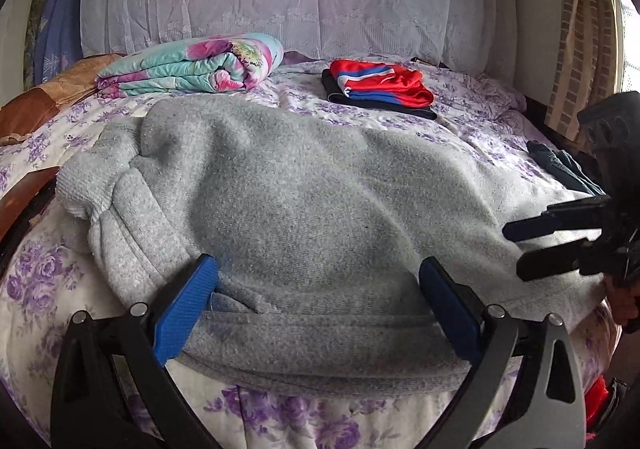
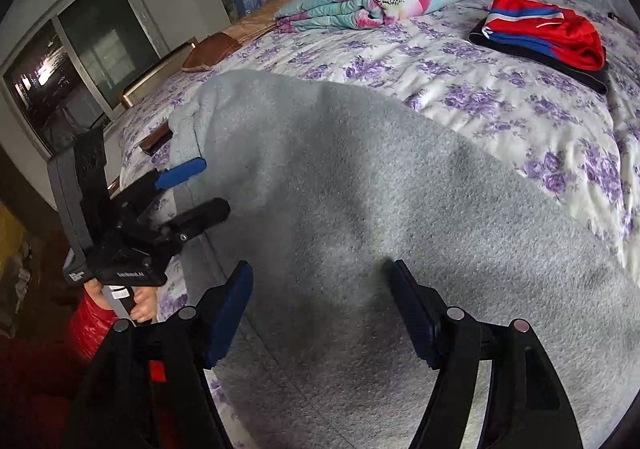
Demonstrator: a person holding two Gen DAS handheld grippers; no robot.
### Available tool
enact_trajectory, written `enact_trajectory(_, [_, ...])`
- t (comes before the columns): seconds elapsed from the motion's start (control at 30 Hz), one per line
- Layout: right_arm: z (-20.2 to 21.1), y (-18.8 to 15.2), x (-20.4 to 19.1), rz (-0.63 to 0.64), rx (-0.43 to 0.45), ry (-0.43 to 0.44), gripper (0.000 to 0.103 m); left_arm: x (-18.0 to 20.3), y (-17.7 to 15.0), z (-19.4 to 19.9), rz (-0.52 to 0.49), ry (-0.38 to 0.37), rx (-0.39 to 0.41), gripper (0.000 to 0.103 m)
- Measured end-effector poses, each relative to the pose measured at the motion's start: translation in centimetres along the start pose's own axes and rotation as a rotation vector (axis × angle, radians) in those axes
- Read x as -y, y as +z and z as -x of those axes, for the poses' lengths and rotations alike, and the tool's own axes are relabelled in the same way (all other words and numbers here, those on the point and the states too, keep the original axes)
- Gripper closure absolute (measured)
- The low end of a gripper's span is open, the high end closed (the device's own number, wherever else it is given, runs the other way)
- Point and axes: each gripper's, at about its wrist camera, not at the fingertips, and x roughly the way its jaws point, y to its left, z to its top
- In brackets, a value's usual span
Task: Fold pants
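Observation:
Grey fleece pants lie spread across the bed, waistband at the left, and they fill the right wrist view too. My left gripper is open, its blue pads either side of the near edge of the pants at the waist end. My right gripper is open, low over the grey fabric further right. The right gripper also shows at the right edge of the left wrist view, and the left gripper at the left of the right wrist view.
The bed has a purple-flowered cover. A folded floral quilt lies at the back left. Folded red, blue and black clothes lie at the back right. A dark garment lies at the right edge. A wooden bed frame runs along the left.

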Motion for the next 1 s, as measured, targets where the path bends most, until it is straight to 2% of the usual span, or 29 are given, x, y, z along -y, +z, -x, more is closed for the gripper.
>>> enact_trajectory(0.1, [3.2,3.1,1.3,-0.074,0.104,0.040,0.032,0.0,-0.1,0.0,-0.002,-0.001,0.003,0.005])
enact_trajectory(0.17, [4.0,5.8,2.1,-0.103,0.140,0.084,0.032,0.0,0.0,0.0,-0.002,-0.002,0.003,0.005])
enact_trajectory(0.27, [1.9,9.7,3.9,-0.136,0.096,0.143,0.032,0.0,-0.1,0.1,-0.002,-0.001,0.003,0.005])
enact_trajectory(0.33, [-0.7,11.4,5.2,-0.164,0.025,0.191,0.032,0.0,-0.1,0.0,-0.003,0.000,0.002,0.005])
enact_trajectory(0.47, [-4.4,10.6,5.4,-0.180,-0.074,0.199,0.032,0.0,-0.1,0.0,-0.004,0.001,0.001,0.005])
enact_trajectory(0.67, [-2.6,6.2,0.0,-0.036,-0.051,0.177,0.028,0.1,-0.1,0.0,-0.003,-0.001,0.003,0.005])
enact_trajectory(0.73, [-2.4,5.0,-0.9,-0.023,-0.049,0.165,0.026,0.1,-0.1,0.0,-0.002,-0.003,0.005,0.005])
enact_trajectory(0.9, [-2.8,5.3,-0.7,-0.030,-0.042,0.172,0.018,0.1,-0.2,0.0,-0.002,0.000,0.005,0.005])
enact_trajectory(1.0, [-3.4,6.5,1.3,-0.122,-0.032,0.209,0.018,0.1,-0.2,0.1,-0.002,0.000,0.005,0.005])
